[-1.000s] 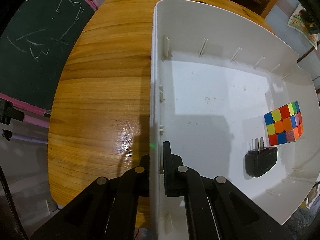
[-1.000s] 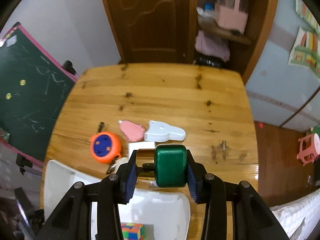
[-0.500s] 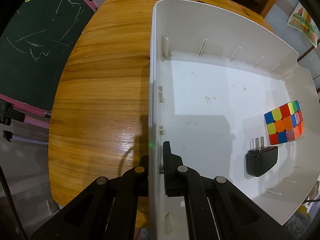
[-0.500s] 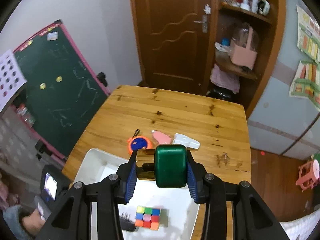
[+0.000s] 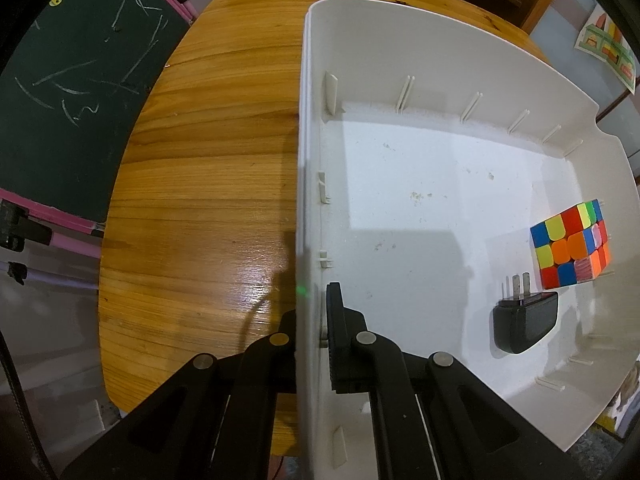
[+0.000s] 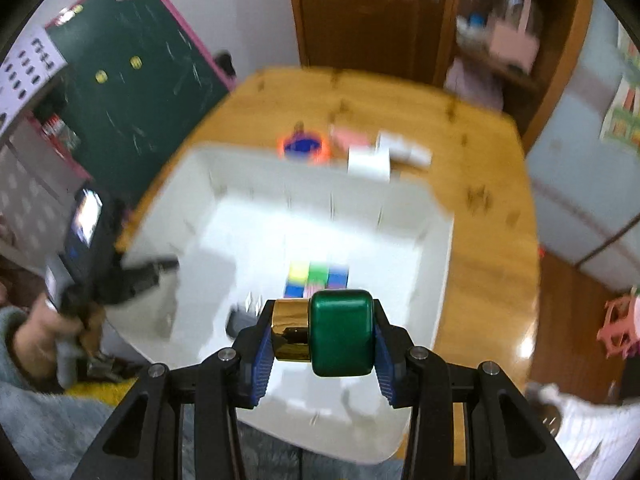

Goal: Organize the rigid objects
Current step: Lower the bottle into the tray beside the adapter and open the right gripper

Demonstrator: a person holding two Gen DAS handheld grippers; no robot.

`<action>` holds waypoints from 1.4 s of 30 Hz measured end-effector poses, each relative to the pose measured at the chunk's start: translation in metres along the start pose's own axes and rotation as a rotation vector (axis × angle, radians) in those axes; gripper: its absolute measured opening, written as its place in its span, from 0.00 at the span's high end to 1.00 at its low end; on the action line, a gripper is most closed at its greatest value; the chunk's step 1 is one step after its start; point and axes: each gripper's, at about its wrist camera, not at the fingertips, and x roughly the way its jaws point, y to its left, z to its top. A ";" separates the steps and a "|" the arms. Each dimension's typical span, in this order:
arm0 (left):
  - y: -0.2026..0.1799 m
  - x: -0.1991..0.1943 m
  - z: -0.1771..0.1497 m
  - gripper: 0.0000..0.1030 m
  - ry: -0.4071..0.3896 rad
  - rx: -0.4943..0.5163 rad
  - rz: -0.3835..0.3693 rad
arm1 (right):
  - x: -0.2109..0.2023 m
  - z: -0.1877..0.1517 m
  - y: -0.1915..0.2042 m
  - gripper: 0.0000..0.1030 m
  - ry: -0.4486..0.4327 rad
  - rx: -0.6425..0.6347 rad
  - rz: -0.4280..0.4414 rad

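My left gripper [image 5: 314,320] is shut on the left wall of the white bin [image 5: 308,184], one finger outside and one inside. In the bin lie a colourful puzzle cube [image 5: 570,246] and a black plug adapter [image 5: 524,322]. My right gripper [image 6: 320,334] is shut on a green and gold object [image 6: 328,334] and holds it above the white bin [image 6: 224,184], over the puzzle cube [image 6: 316,278]. The right wrist view is blurred. The left gripper [image 6: 144,272] shows there at the bin's left wall.
On the wooden table [image 6: 480,184] beyond the bin lie an orange and blue round object [image 6: 304,146], a pink item [image 6: 350,136] and white items [image 6: 400,152]. A green chalkboard [image 5: 68,64] stands left of the table. A door and shelves are behind.
My right gripper has risen, pulled back and tilted down with the green and gold object, so the bin now lies under it. My left gripper has stayed on the bin wall.
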 end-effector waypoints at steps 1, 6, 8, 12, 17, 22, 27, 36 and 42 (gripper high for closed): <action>0.000 0.000 0.000 0.95 0.000 -0.001 0.001 | 0.009 -0.008 0.000 0.58 0.026 0.007 0.007; -0.002 0.000 0.000 0.95 0.000 -0.002 0.006 | 0.045 -0.026 0.000 0.58 0.108 0.021 0.027; -0.001 0.000 0.000 0.95 0.000 -0.004 0.006 | 0.060 -0.029 0.001 0.58 0.138 0.020 0.029; 0.000 0.000 0.000 0.94 0.000 -0.011 0.004 | 0.082 -0.029 0.004 0.58 0.186 0.015 0.027; 0.001 0.001 0.001 0.94 0.001 -0.008 0.008 | 0.103 -0.031 0.007 0.58 0.243 0.017 0.025; 0.001 0.001 0.001 0.94 0.000 -0.010 0.006 | 0.115 -0.035 0.009 0.51 0.271 0.006 -0.026; 0.002 -0.001 0.002 0.94 0.005 -0.015 0.002 | 0.104 -0.035 0.009 0.38 0.210 0.021 -0.039; 0.004 0.000 0.002 0.94 0.006 -0.019 -0.001 | 0.075 -0.043 0.011 0.38 0.089 0.054 -0.034; 0.004 0.001 0.002 0.94 0.005 -0.018 -0.004 | 0.066 -0.040 0.011 0.38 0.044 0.032 -0.062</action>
